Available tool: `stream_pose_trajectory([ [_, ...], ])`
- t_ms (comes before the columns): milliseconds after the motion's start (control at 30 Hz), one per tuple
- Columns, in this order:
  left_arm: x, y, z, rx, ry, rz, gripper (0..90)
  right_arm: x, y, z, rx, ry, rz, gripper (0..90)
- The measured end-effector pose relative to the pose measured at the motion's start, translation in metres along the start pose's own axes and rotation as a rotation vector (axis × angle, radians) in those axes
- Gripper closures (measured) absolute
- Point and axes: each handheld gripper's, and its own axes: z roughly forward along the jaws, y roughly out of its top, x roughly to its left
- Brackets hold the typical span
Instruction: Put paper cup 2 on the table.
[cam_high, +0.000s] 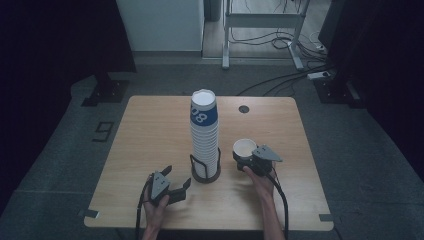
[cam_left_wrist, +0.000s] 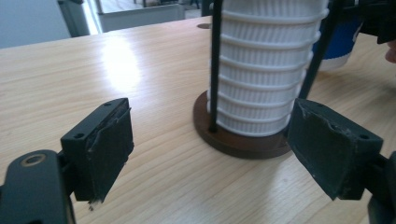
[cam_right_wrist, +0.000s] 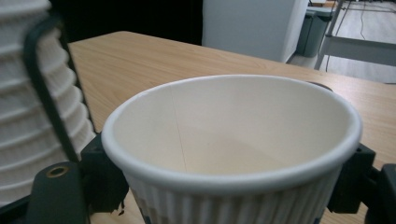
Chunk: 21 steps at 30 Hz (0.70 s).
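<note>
1. One paper cup (cam_right_wrist: 229, 154) sits upright between the jaws of the right gripper (cam_high: 248, 161). In the high view it is just to the right of the tall stack of cups (cam_high: 204, 135) and over the wooden table (cam_high: 150, 145). Whether its bottom rests on the table or hangs a little above it, I cannot tell.
2. I judge that this cup is very light and thin. The wall has ribs, so it should not slip easily, but the paper is soft and will dent or go oval if it is pressed too hard.
3. The rolled rim is the stiffest part. A good place to hold is on the ribbed wall just under the rim, on two opposite sides, with only gentle force. This is about where the pads are now.
4. In the right gripper view the jaws are clamped on the cup, one on each side of the wall. The mouth is round, so the hold looks soft enough.
5. The left gripper (cam_high: 175, 182) is near the front edge of the table, to the left of the stack. Its jaws stand wide apart and nothing is between them or touching them.
6. In the left gripper view these open jaws point at the brown round base (cam_left_wrist: 243, 140) of the holder, where black upright rods (cam_left_wrist: 215, 65) keep the stack in place.
7. The stack is tall and its top cup has a blue band. I think a side push could make it lean, so a new cup should come straight from above.
</note>
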Motion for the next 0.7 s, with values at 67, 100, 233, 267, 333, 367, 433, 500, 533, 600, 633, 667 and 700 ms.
stream_pose_trajectory([
  [67,0.001,-0.002,0.000,0.000,0.003,0.000,14.1,-0.002,-0.003,0.004,0.006,-0.006,0.005,19.2],
  [100,0.001,-0.003,0.001,0.014,0.005,-0.002,14.1,-0.003,-0.004,0.006,0.013,-0.006,0.009,19.2],
  [233,0.000,-0.002,0.002,0.010,-0.007,0.000,14.8,-0.003,-0.008,0.012,0.000,-0.003,0.028,19.1],
  [267,-0.001,-0.003,0.002,0.014,-0.005,0.008,14.7,-0.004,-0.008,0.014,-0.002,-0.006,0.027,19.0],
  [333,-0.001,-0.003,0.002,0.008,-0.002,0.007,14.1,-0.005,-0.009,0.017,0.001,-0.007,0.041,18.7],
  [367,0.001,-0.003,0.002,0.007,0.005,0.002,14.1,-0.005,-0.008,0.018,0.006,-0.006,0.045,18.7],
  [433,0.003,-0.003,0.003,0.002,0.015,-0.009,14.1,-0.004,-0.007,0.021,0.009,-0.010,0.036,18.5],
  [500,0.003,-0.003,0.003,-0.003,0.017,-0.014,14.1,-0.004,-0.006,0.021,0.017,-0.011,0.039,18.0],
  [533,0.003,-0.003,0.002,-0.006,0.017,-0.014,14.1,-0.004,-0.006,0.020,0.024,-0.014,0.042,17.7],
  [600,0.002,-0.003,0.002,-0.011,0.014,-0.003,14.1,-0.005,-0.007,0.018,0.039,-0.019,0.040,17.4],
  [633,0.002,-0.004,0.001,-0.011,0.017,0.002,14.1,-0.006,-0.008,0.017,0.050,-0.025,0.040,17.4],
  [667,0.001,-0.004,0.002,-0.013,0.022,0.008,14.1,-0.007,-0.009,0.016,0.066,-0.027,0.039,17.2],
  [700,0.001,-0.003,0.002,-0.013,0.024,0.008,14.1,-0.007,-0.011,0.016,0.077,-0.024,0.039,16.8],
])
